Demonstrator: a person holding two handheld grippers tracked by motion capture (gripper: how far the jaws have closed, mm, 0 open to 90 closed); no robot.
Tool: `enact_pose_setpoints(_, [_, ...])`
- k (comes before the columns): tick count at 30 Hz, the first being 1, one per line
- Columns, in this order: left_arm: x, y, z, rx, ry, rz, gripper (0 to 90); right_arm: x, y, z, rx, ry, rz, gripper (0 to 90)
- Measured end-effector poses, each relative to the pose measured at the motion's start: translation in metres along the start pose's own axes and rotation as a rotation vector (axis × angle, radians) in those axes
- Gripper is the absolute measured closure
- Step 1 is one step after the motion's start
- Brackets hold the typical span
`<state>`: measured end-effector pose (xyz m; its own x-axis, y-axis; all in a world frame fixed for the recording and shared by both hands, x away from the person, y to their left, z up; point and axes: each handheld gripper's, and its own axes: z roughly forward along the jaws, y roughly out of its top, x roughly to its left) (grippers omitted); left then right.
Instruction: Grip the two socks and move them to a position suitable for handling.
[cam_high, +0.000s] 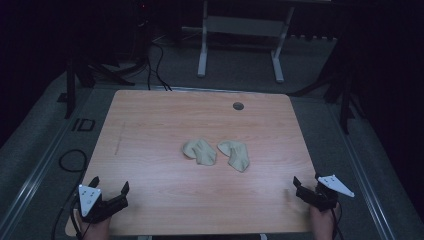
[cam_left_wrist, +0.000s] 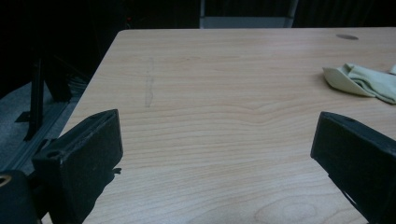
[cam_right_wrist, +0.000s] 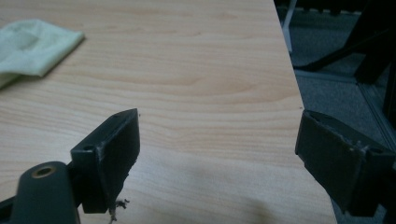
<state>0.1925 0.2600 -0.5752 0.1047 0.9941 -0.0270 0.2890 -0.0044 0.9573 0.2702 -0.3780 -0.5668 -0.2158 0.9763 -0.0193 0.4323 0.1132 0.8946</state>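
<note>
Two pale yellow-green socks lie side by side near the middle of the wooden table (cam_high: 150, 130): the left sock (cam_high: 200, 152) and the right sock (cam_high: 235, 154). My left gripper (cam_high: 110, 186) rests at the front left corner, jaws wide apart and empty. At the front right edge, my right gripper (cam_high: 307, 181) is open too, holding nothing. In the left gripper view one sock (cam_left_wrist: 362, 81) lies far right beyond the empty left gripper (cam_left_wrist: 217, 154). In the right gripper view a sock (cam_right_wrist: 32, 46) lies at the upper left, past the right gripper (cam_right_wrist: 217, 154).
A round grommet hole (cam_high: 238, 106) sits near the table's far edge. A faint pencil-like streak (cam_high: 120, 137) marks the left side. Behind the table stand white desk legs (cam_high: 202, 45), with cables (cam_high: 157, 65) on the grey floor. The right table edge (cam_right_wrist: 292, 79) drops to carpet.
</note>
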Motion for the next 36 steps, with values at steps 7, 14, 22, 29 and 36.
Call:
enact_pose_setpoints(7, [-0.007,0.000,0.001,-0.003,-0.020,0.011,2.1,-0.002,0.001,0.003,0.051,0.010,0.012,13.4])
enact_pose_setpoints(14, [-0.008,0.000,0.001,0.019,-0.028,-0.009,2.1,-0.002,0.005,0.005,0.125,0.046,0.067,12.6])
enact_pose_setpoints(22, [-0.012,0.002,0.005,0.117,-0.124,-0.089,2.1,0.008,0.022,0.009,0.198,0.133,0.086,13.1])
enact_pose_setpoints(29, [-0.016,0.004,0.002,0.134,-0.163,-0.090,2.1,0.035,0.039,0.023,0.209,0.188,-0.001,14.0])
enact_pose_setpoints(36, [-0.019,0.005,0.001,0.129,-0.169,-0.073,2.1,0.055,0.053,0.039,0.228,0.230,-0.043,16.4])
